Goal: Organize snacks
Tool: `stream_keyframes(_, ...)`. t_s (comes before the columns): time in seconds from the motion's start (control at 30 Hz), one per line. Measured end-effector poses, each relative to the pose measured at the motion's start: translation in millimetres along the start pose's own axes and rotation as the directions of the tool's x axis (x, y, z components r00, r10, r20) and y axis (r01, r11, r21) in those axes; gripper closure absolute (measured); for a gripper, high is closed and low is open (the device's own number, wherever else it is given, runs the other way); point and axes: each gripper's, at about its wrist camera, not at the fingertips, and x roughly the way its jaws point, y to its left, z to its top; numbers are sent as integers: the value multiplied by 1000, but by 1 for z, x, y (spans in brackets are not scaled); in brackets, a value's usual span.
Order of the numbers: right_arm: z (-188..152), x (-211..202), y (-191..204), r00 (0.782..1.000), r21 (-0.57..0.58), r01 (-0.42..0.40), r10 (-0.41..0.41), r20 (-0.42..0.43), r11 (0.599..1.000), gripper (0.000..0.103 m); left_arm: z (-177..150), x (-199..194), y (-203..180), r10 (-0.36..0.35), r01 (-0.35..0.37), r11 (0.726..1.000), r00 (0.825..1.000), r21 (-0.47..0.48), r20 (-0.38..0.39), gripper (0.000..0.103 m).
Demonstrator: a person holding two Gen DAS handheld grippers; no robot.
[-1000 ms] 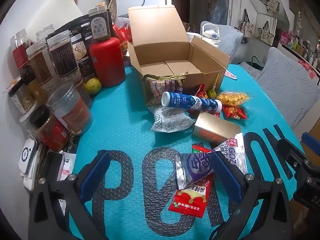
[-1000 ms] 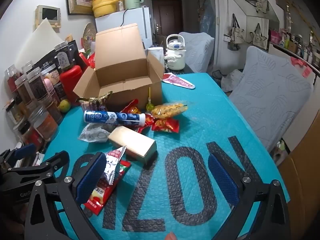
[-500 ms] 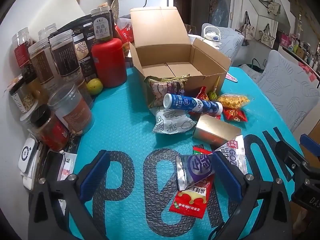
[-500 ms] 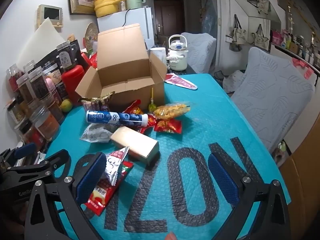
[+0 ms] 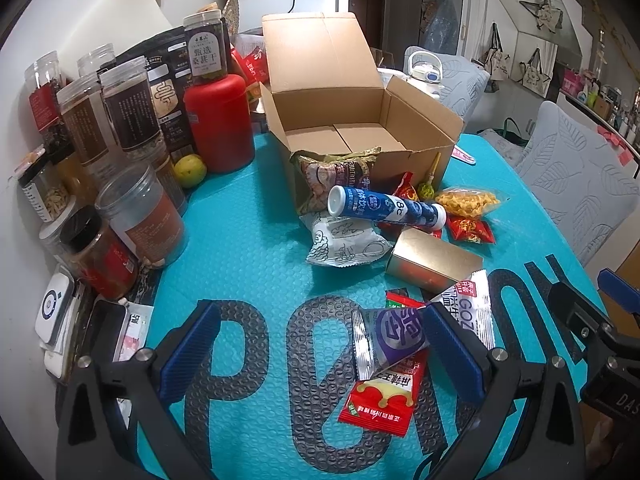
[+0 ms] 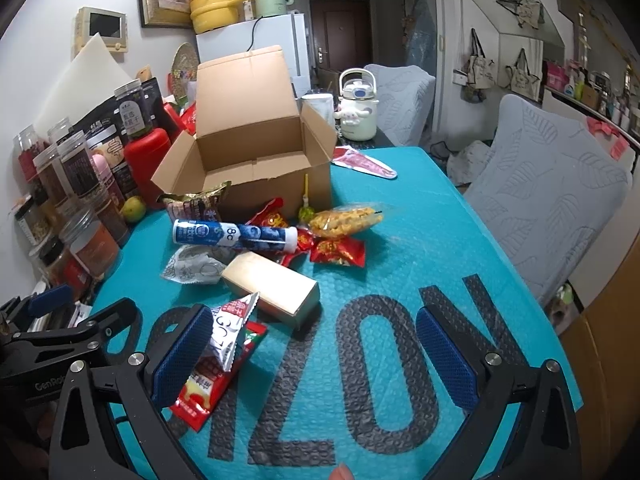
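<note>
Left wrist: left tool [image 5: 320, 354] gapes beside purple packet [image 5: 394, 334].

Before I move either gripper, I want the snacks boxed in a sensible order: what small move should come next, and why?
Probably ease the left gripper to the right and close on the silver-purple packet. Both grippers are open and hold nothing; that packet lies nearest, beside the left gripper's right finger, on top of the red sachet. The cardboard box is open, with no snack visible inside.
</note>
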Motion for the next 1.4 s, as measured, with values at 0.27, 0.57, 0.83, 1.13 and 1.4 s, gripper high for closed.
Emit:
stream_keyframes(0.27,1,0,0,1000,-5,-13,13,5,1000,0,-2,0,-2,-2,2,1000,1000,2,0,0)
stream_keyframes(0.57,2,1,2,1000,-13,-25,26,4,1000,0,1,-2,0,1,-1,1000,1000,-1,-1,0)
stream_keyframes(0.83,1,2,3,999,-18,-35,36,1,999,0,1,-2,2,5,-5,1000,1000,-6,-1,0)
stream_keyframes(1.13,1,1,4,999,-27,-41,41,1,999,0,0,-2,3,7,-7,1000,1000,-6,-2,0)
stream_keyframes(1.4,-2,1,4,999,-31,-52,51,-5,998,0,-1,-3,4,8,-8,1000,1000,-8,-3,0)
